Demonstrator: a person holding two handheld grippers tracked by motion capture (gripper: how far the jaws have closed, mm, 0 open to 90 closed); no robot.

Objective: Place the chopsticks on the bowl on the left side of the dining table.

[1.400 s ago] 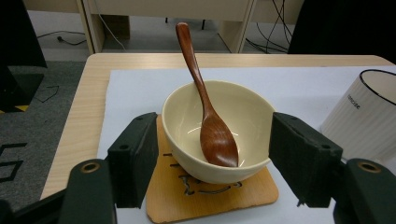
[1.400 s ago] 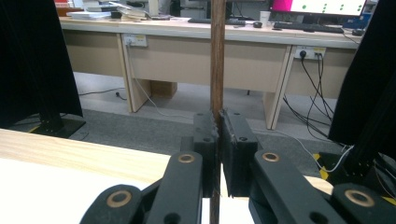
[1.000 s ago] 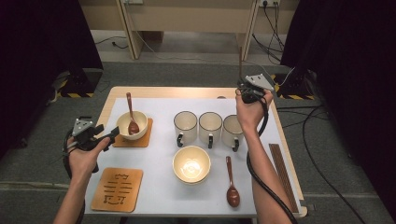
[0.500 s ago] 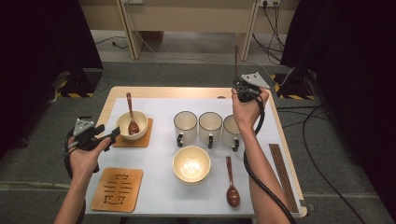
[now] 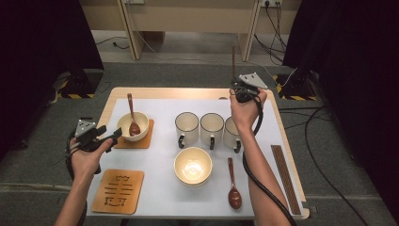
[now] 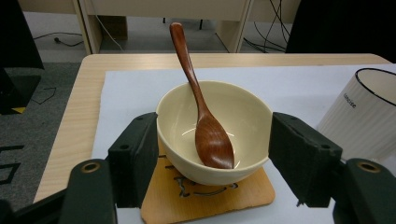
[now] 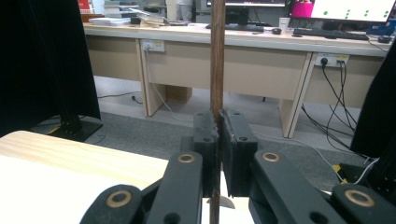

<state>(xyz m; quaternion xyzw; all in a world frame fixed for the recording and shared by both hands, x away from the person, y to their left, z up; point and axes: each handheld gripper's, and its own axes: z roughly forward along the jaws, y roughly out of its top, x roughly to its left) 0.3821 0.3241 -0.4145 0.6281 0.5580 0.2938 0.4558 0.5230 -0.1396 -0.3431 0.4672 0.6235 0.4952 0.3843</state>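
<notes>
Behind the table (image 5: 155,93), a chopstick (image 7: 217,60) is pinched upright by the right gripper (image 7: 218,128); a bowl (image 6: 212,133) with a spoon (image 6: 203,112) is flanked, untouched, by the spread left gripper (image 6: 212,158).

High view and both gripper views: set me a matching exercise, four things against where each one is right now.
Things:
1. thin wooden stick
2. spoon
3. second spoon
4. bowl

Places:
A. lying flat on the white mat, right of the near bowl
B. standing upright, clamped in the right gripper
C. on the mat in front of the three mugs, no coaster under it
D. leaning inside the bowl on the coaster, between the left gripper's open jaws

Pairs: 1-B, 2-D, 3-A, 4-C
</notes>
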